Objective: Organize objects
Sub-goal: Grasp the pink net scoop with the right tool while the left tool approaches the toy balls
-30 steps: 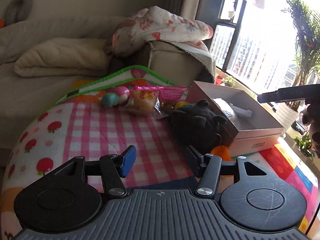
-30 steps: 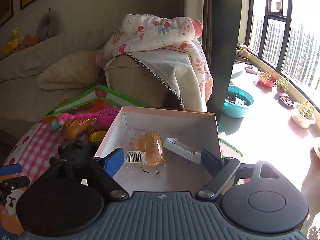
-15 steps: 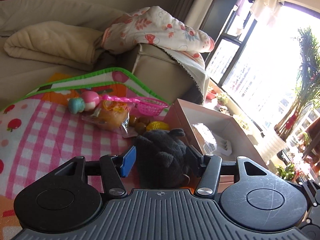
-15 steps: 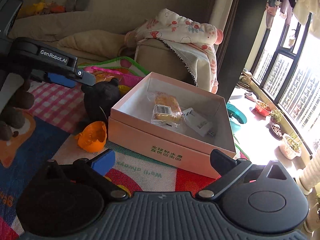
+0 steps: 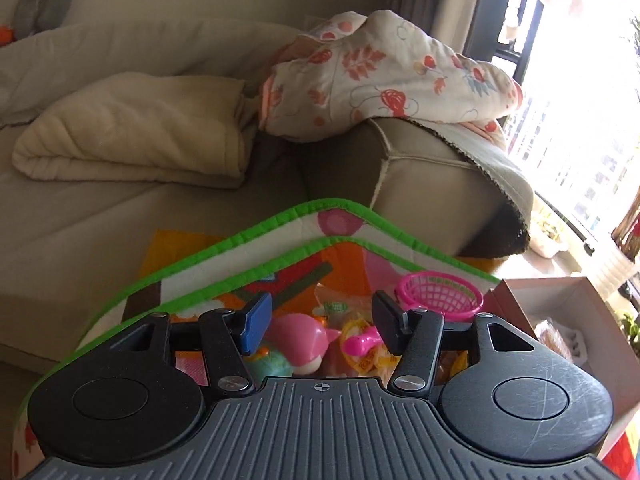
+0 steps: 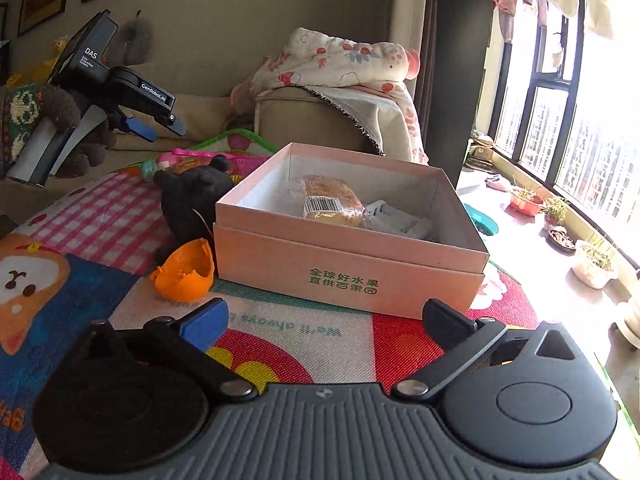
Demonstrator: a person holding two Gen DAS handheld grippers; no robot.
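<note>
1 pink cardboard box (image 6: pixel 352 276) with green letters sits open on the bright play mat (image 6: pixel 100 220). Inside it are 2 things: 1 yellow snack in a clear wrapper (image 6: pixel 330 200) and 1 white plastic piece (image 6: pixel 400 220). Touching the box's left side are 1 black fuzzy soft toy (image 6: pixel 192 196) and 1 orange plastic cracked shell (image 6: pixel 184 270). At the far end of the mat lie 1 pink plastic basket (image 5: pixel 440 295), 1 pink round-headed toy (image 5: pixel 300 340) and 1 pink little spoon (image 5: pixel 358 343) on crinkly snack packs.

The left gripper (image 5: pixel 318 326) is up in the air, tipped down over those pink toys. Its jaws are partly apart and hold nothing. The right gripper (image 6: pixel 326 318) is low over the mat, pointing at the front of the box. Its jaws have just been opening and now stand wide, with nothing between them.
</note>
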